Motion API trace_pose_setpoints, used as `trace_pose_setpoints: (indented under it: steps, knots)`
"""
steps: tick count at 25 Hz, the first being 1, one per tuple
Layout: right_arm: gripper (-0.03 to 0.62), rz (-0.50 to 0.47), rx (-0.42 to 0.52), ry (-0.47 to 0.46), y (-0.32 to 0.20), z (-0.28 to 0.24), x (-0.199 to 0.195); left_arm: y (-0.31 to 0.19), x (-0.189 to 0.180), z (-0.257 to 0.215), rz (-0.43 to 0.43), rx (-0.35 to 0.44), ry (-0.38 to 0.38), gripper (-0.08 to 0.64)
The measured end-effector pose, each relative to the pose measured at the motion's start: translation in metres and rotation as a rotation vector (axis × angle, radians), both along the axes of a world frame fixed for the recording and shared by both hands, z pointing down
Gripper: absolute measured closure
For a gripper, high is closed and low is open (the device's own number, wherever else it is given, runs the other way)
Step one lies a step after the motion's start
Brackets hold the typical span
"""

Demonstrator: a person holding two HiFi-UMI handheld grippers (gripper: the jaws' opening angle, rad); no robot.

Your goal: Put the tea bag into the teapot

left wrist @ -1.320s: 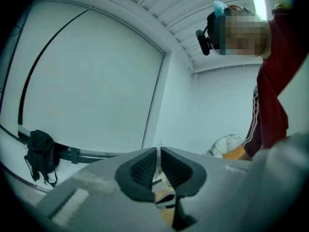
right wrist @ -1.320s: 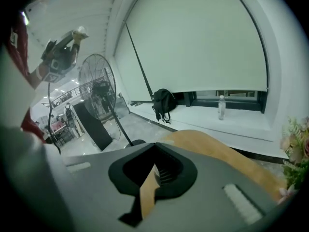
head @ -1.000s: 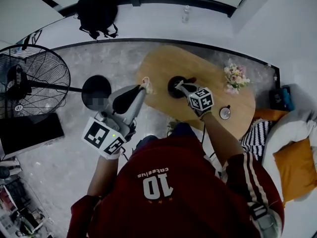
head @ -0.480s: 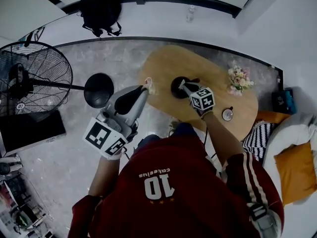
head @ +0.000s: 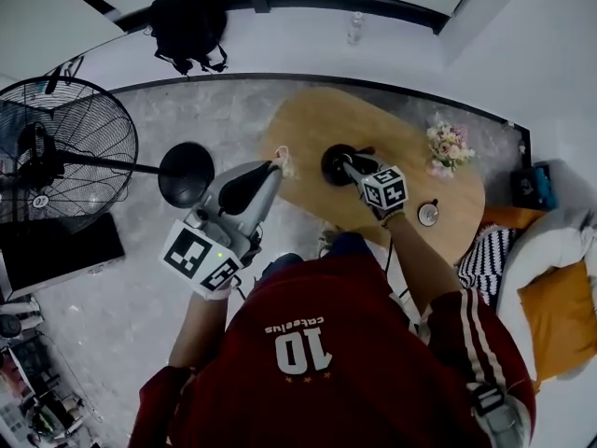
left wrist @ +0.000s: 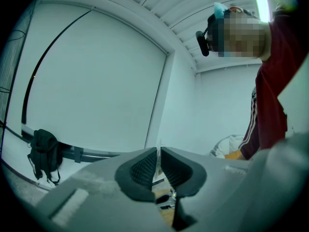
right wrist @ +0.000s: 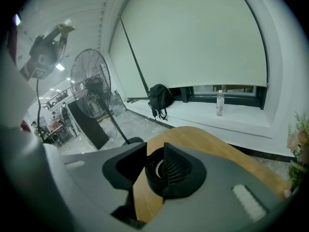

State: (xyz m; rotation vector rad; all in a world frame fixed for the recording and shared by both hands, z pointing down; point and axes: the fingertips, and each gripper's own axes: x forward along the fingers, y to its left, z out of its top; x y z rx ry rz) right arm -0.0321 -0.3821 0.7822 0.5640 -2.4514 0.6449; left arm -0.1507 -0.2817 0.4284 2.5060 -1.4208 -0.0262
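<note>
Pinching tea bag (head: 278,161), small and pale, in clenched left gripper (head: 273,167) over table (head: 317,119) left edge; showing only as a thin sliver between the nearly closed pads in left gripper view. Tea bag beside teapot (head: 334,166), apart from it, not inside. Teapot black, round, open-mouthed, near table's middle. Right gripper (head: 343,161) released, jaws just opened wide, teapot's mouth between them, pads off it. Flower bunch (head: 448,145) at far right edge; small round item (head: 428,213) near right edge.
</note>
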Motion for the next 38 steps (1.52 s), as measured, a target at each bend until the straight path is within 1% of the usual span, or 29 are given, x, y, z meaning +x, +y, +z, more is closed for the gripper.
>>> trace_pose_setpoints:
  steps: [10, 18, 24, 31, 38]
  knots:
    - [0.485, 0.038, 0.089, -0.039, 0.010, -0.052, 0.007, 0.024, 0.002, -0.012, 0.033, 0.034, 0.028, 0.532]
    - [0.486, 0.092, 0.165, -0.079, 0.034, -0.102, 0.017, 0.055, -0.002, -0.028, 0.056, 0.072, 0.050, 0.532]
    - [0.486, 0.121, 0.228, -0.086, 0.059, -0.140, 0.029, 0.080, -0.005, -0.038, 0.064, 0.099, 0.055, 0.532]
    - [0.486, 0.141, 0.308, -0.110, 0.103, -0.198, 0.042, 0.112, -0.016, -0.047, 0.047, 0.123, 0.072, 0.532]
    - [0.486, 0.141, 0.368, -0.190, 0.174, -0.261, 0.033, 0.149, -0.028, -0.055, 0.038, 0.174, 0.063, 0.532]
